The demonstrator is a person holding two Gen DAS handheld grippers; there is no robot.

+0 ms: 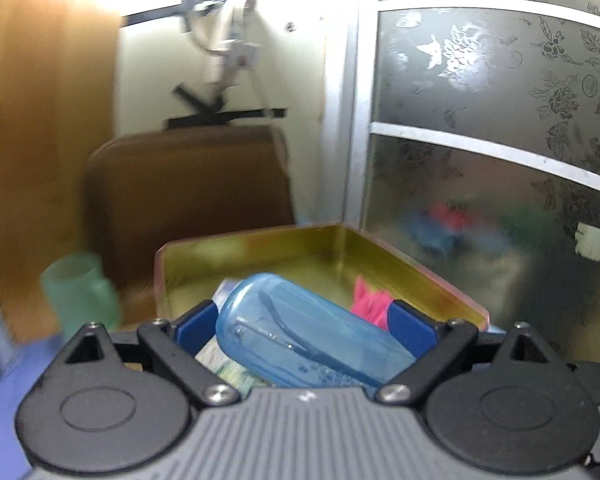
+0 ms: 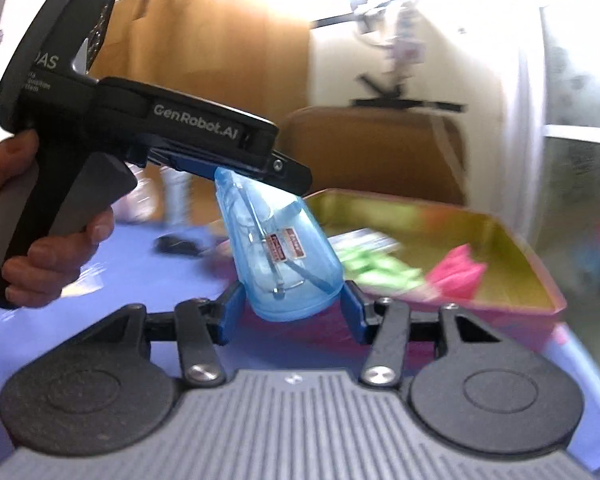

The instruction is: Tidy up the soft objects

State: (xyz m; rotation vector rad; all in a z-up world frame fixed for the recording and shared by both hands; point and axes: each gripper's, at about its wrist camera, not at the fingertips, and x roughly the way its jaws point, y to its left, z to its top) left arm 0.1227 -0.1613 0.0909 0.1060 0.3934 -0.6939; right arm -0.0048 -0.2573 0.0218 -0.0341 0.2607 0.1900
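tray: on counter, right side
cloth: in tray
bottle: left of tray, between both tools
cup: left of tray

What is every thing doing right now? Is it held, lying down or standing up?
blue case: tilted, glasses inside, held by both grippers
left gripper: shut on the blue case
right gripper: shut on the blue case's lower end
tray: open, with soft things inside
pink cloth: crumpled, lying in the tray
green thing: lying in the tray, too blurred to name
green cup: standing upright

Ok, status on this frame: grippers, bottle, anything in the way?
Left gripper and right gripper both clamp blue bottle, airborne. Gold tin beyond holds pink cloth. Nothing blocking.
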